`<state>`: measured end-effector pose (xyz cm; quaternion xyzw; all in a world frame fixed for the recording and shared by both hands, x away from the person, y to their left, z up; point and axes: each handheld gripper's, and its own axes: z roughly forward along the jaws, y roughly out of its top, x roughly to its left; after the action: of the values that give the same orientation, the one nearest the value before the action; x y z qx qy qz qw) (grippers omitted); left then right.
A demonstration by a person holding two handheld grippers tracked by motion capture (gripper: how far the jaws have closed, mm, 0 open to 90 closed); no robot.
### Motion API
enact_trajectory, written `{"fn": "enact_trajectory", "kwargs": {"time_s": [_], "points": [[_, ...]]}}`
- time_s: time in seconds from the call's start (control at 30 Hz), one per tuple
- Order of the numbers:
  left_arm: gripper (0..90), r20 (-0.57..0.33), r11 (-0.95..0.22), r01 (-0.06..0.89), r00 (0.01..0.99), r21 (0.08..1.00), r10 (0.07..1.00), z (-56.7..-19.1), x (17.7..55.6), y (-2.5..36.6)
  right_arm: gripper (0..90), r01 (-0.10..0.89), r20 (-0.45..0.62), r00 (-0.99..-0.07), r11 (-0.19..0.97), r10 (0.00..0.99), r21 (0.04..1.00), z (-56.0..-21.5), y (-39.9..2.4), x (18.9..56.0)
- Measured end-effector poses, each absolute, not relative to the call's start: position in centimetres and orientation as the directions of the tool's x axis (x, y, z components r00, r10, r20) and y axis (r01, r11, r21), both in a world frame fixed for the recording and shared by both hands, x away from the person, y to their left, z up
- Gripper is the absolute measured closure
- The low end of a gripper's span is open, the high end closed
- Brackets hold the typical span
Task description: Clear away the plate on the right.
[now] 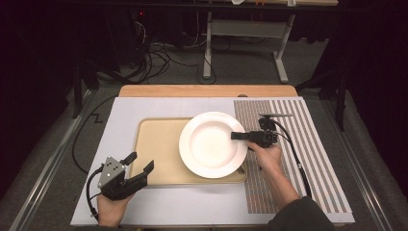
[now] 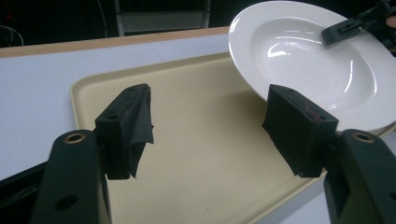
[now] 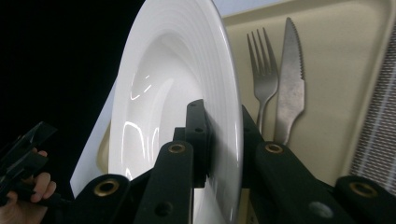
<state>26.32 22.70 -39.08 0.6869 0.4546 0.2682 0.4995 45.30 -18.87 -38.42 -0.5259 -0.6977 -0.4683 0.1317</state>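
- The left gripper (image 1: 139,166) was black, topped by a grey three-cornered plate with small holes.
- Its jaws carried dark foam blocks and brass-ringed screw holes.
- A black cable (image 1: 294,155) trailed from the right gripper (image 1: 238,135).
- The right arm wore a dark sleeve (image 1: 300,216).

Fork (image 3: 261,74) and knife (image 3: 290,79) handles hidden behind plate (image 3: 187,84) rim and gripper jaws; plate's lower edge cut off.

High view above the counter (image 1: 144,202) looking forward and down, claw cameras close along their jaws, all sharing the white plate (image 1: 211,144) and beige tray (image 1: 156,149)
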Motion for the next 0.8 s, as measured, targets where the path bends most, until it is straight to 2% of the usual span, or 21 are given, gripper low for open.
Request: {"fn": "enact_trajectory", "kwargs": {"time_s": [0.4, 0.8], "points": [[33.1, -0.104, -0.076, 0.370, 0.442, 0.926, 0.891, -39.1, 26.2, 22.7, 82.4, 0.847, 0.651, -0.409, 0.001, 0.639, 0.532, -39.4, -15.7, 45.8], [33.1, -0.102, -0.078, 0.369, 0.443, 0.926, 0.891, -39.1, 26.2, 22.7, 82.0, 0.873, 0.674, -0.370, -0.010, 0.639, 0.488, -40.9, -13.8, 46.2]]}}
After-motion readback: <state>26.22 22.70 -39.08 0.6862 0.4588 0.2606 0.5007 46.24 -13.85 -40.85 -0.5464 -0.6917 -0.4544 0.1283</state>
